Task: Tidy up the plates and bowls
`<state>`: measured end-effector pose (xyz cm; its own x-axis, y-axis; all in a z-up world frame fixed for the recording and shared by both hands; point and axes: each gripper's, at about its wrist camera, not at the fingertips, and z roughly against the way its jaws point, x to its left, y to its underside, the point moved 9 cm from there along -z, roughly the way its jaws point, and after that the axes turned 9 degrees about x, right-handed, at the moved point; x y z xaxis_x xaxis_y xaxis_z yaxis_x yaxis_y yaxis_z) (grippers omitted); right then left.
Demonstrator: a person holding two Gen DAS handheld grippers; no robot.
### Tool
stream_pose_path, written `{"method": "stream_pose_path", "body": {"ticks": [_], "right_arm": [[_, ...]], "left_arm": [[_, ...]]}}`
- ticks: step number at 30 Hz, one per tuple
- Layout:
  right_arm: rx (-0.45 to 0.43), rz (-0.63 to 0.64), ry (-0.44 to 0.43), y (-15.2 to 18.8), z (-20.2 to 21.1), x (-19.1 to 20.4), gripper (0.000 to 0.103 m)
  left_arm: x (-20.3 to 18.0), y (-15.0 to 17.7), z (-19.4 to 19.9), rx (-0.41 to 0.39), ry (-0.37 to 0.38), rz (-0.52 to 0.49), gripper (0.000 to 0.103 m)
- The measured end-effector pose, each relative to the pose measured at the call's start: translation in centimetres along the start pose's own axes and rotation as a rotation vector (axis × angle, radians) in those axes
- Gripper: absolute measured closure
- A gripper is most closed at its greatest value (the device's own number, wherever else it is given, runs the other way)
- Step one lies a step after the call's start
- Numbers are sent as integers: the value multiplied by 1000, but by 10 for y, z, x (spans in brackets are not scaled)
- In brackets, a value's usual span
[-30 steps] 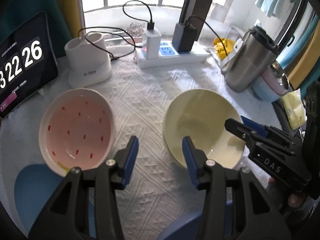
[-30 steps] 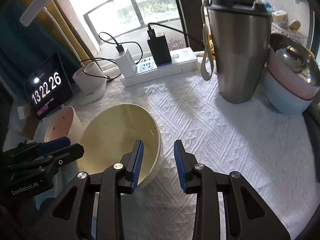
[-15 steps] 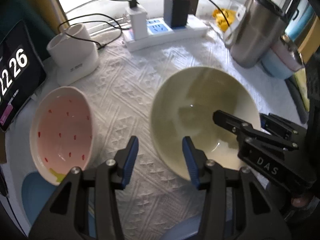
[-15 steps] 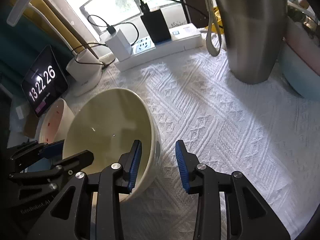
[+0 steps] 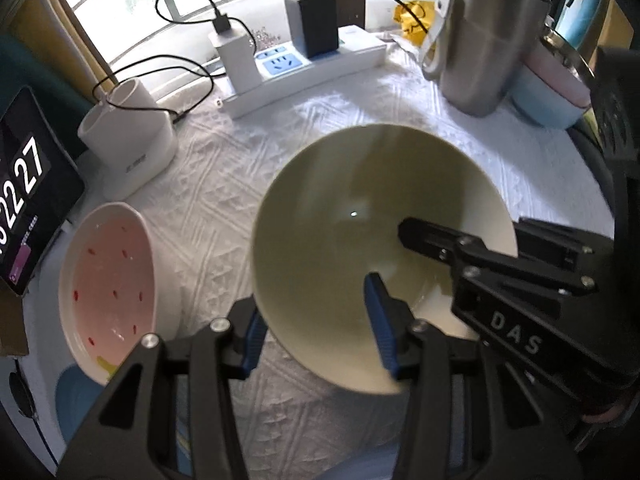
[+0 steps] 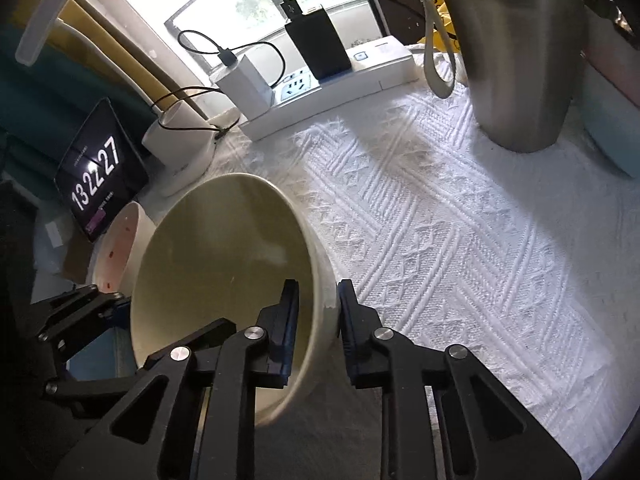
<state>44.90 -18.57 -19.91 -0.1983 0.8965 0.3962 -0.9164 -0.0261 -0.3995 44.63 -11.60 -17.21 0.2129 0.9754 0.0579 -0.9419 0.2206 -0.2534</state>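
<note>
A cream bowl (image 5: 340, 232) is tilted above the white cloth; it also shows in the right wrist view (image 6: 224, 256). My right gripper (image 6: 318, 312) is shut on its right rim, one finger inside and one outside. My left gripper (image 5: 314, 328) is open, its jaws straddling the bowl's near rim, one finger inside and one under the wall. A pink bowl with red specks (image 5: 108, 280) sits to the left, overlapping a blue plate (image 5: 76, 396); its rim shows in the right wrist view (image 6: 116, 240).
A steel tumbler (image 5: 488, 40) and stacked pink and blue bowls (image 5: 548, 96) stand at the back right. A power strip with chargers (image 5: 304, 64), a white holder (image 5: 132, 148) and a clock tablet (image 5: 28, 184) line the back and left.
The right gripper has closed on the cream bowl's rim and lifted and tilted it. The left gripper has moved in so its jaws straddle the bowl's near rim.
</note>
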Motion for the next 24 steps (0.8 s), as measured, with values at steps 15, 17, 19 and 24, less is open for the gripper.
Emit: {"method": "stream_pose_path", "body": {"ticks": [15,17,19,24], "right_arm": [[-67,-25,-8,1,40,-2,84],[-84,-17,-4,2,47,1,84],[-103,-7,-1,4,57,5,84],[-151,7,10,9,81,15,84]], "left_arm": [[-8,3,35,-97,106,40,56],[-8,3,43,-119,115,40,56],[-8,5,54,-143,121,41,56],[-11,12,80,-201,121,30,56]]}}
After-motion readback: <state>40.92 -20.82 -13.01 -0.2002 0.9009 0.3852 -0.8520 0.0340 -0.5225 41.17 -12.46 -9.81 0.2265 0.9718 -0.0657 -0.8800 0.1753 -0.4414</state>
